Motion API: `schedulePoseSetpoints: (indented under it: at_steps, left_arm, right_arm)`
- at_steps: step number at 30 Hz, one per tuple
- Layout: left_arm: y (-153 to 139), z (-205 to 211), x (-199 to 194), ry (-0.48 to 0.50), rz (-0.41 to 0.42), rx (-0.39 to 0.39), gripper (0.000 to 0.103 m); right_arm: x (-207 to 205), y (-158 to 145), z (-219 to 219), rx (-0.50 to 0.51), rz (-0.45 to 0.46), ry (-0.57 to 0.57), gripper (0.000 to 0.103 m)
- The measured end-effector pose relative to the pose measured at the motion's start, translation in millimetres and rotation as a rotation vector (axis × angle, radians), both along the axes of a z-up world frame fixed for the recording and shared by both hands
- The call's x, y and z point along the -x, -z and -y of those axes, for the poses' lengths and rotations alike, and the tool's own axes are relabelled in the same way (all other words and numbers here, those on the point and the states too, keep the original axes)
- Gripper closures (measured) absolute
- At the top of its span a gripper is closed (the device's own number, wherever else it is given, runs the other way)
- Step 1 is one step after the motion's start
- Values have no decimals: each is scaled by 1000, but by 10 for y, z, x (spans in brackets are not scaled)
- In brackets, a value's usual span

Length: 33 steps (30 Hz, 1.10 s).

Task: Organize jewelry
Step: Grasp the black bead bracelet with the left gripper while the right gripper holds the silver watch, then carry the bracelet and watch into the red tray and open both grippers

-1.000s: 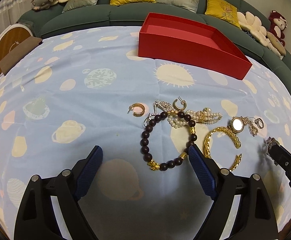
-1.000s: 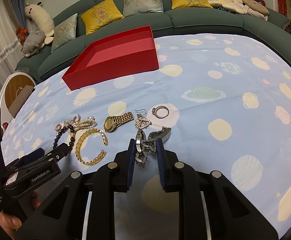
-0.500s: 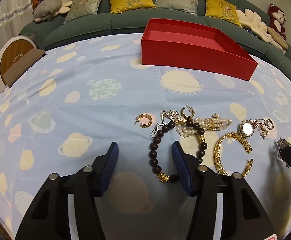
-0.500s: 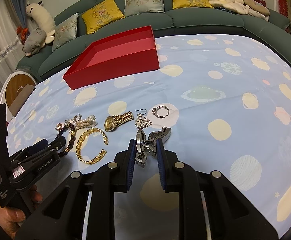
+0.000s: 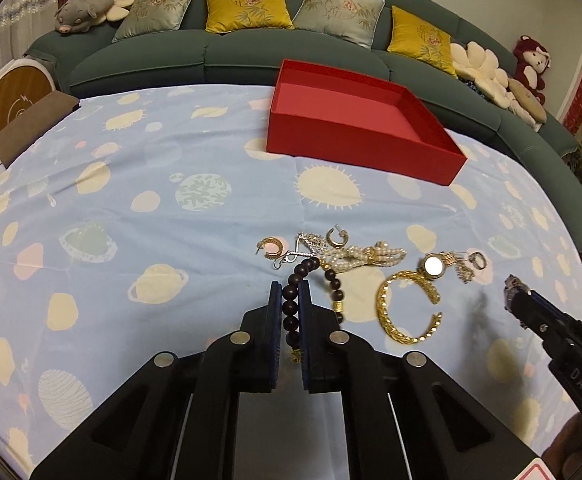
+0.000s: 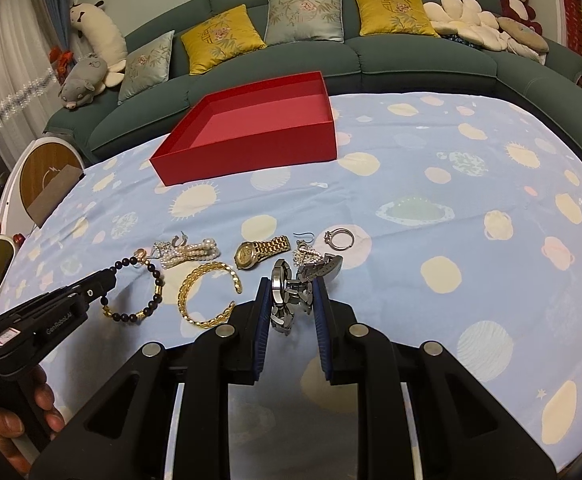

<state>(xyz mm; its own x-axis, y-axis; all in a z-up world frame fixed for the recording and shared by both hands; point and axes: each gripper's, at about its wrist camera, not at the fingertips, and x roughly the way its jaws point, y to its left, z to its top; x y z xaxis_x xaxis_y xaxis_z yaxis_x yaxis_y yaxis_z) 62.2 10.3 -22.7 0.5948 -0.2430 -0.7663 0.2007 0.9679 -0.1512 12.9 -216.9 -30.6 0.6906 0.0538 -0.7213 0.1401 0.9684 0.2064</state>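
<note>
Red box (image 5: 355, 128) near the worktop's (image 5: 171, 168) far edge has nothing in it. Left tongs (image 5: 289, 312) clamp the bead bracelet (image 5: 291, 308), its near part hidden; right tongs (image 6: 293, 300) grip the steel watch (image 6: 291, 296).

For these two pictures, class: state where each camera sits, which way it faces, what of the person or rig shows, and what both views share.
Left wrist: on the left gripper, facing the sofa; its fingers clamp the dark bead bracelet; right gripper at the right edge.
Right wrist: on the right gripper, facing the sofa; its fingers clamp the silver watch; left gripper and a hand at left.
Shared: red box, gold bangle, gold watch.
</note>
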Motion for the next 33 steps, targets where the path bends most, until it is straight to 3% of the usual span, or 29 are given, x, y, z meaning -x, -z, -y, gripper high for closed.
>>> schedulePoseSetpoints:
  at_steps: [8, 16, 23, 33]
  left_arm:
    - [-528, -68, 279, 62, 90, 55, 98]
    - [-1181, -56, 160, 93, 203, 66, 98]
    - [-1571, 80, -506, 100, 284, 42, 98]
    - [-1365, 465, -1833, 89, 252, 32, 98]
  right_arm:
    - [155, -329, -146, -7, 72, -48, 83]
    - [29, -810, -251, -28, 162, -93, 83]
    - [-569, -1220, -138, 14, 218, -114, 83]
    - [-1962, -1015, 244, -33, 144, -80, 83]
